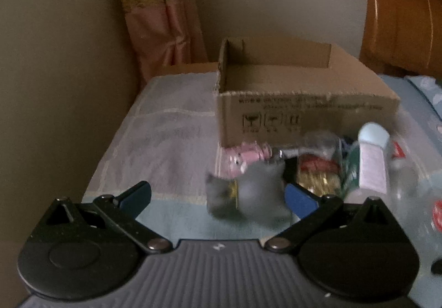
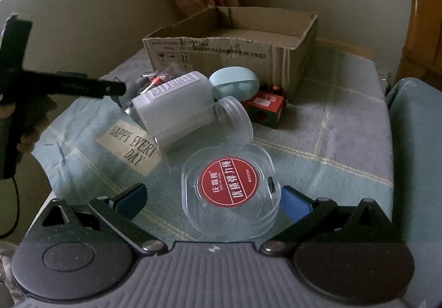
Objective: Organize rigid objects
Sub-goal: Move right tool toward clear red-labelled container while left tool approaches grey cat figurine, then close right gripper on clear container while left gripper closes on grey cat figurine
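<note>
Both grippers spread wide, holding nothing. Right gripper (image 2: 212, 197) straddles clear round case (image 2: 230, 193), well in front of cardboard box (image 2: 221, 51). Left gripper (image 1: 218, 194) straddles blurry grey thing (image 1: 248, 192), also box-front. Risk imo: slick case squirts out sideways, knocks frosted jar (image 2: 190, 112) rolling. Grey thing too blurred to judge grip.

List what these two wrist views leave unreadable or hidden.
- Grey object between the left gripper fingers: motion blur in the left wrist view hides what it is.
- Cardboard box floor: the near wall blocks it in both views.
- Red box: the clear jar and mint-green lid cover most of it in the right wrist view.
- Small print on the clear case: too fine to read.
</note>
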Available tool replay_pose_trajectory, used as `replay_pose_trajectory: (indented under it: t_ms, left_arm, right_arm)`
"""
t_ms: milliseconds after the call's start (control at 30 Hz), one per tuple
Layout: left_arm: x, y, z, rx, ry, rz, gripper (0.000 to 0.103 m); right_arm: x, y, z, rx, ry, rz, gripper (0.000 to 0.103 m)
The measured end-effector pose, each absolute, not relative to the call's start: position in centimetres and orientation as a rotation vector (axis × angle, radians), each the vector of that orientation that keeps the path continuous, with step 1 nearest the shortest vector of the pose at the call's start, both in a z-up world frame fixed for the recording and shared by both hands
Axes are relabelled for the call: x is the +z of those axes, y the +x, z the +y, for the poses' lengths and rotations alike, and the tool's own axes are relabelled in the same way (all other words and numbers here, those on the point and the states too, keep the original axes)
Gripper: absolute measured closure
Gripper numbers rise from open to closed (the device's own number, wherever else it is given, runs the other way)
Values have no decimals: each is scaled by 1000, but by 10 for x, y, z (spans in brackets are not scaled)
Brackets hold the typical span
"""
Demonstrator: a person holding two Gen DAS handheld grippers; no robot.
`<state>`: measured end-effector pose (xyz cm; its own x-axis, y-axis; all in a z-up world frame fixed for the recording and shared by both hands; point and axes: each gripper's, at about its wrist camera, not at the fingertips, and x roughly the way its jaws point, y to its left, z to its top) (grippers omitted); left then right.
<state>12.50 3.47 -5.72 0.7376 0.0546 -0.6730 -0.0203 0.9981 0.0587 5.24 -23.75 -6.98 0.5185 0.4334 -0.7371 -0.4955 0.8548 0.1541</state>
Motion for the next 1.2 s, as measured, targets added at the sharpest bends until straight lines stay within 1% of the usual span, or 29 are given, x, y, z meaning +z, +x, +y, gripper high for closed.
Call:
replay_pose_trajectory:
  t_ms: [267,367,567,767,967,1100,1167,1200]
  left_arm:
    - [-77,147,41,9,1,777,0]
    - [-75,142,48,84,18,737,0]
    - [-74,136,52,43,-1,782,1]
    - [-77,142,49,68,-25,773,1]
    - [-81,150,42,84,-58,808,1]
    - [-86,154,35,105,-51,838,1]
    - [-87,155,34,118,-53,844,1]
    - [-88,156,34,124,-52,851,1]
  right_arm:
    - [-70,55,-235,530,-64,868,0]
    - [-69,53,-233,519,-73,869,0]
    - [-76,50,-222,523,-191,878,0]
    - [-81,51,-209,526,-335,865,0]
    - [-81,58,-208,546,-355,860,0]
    - [-82,61,-208,557,-346,859,5]
    - [-82,62,-210,559,-341,859,11]
    - [-82,62,-211,557,-339,858,12]
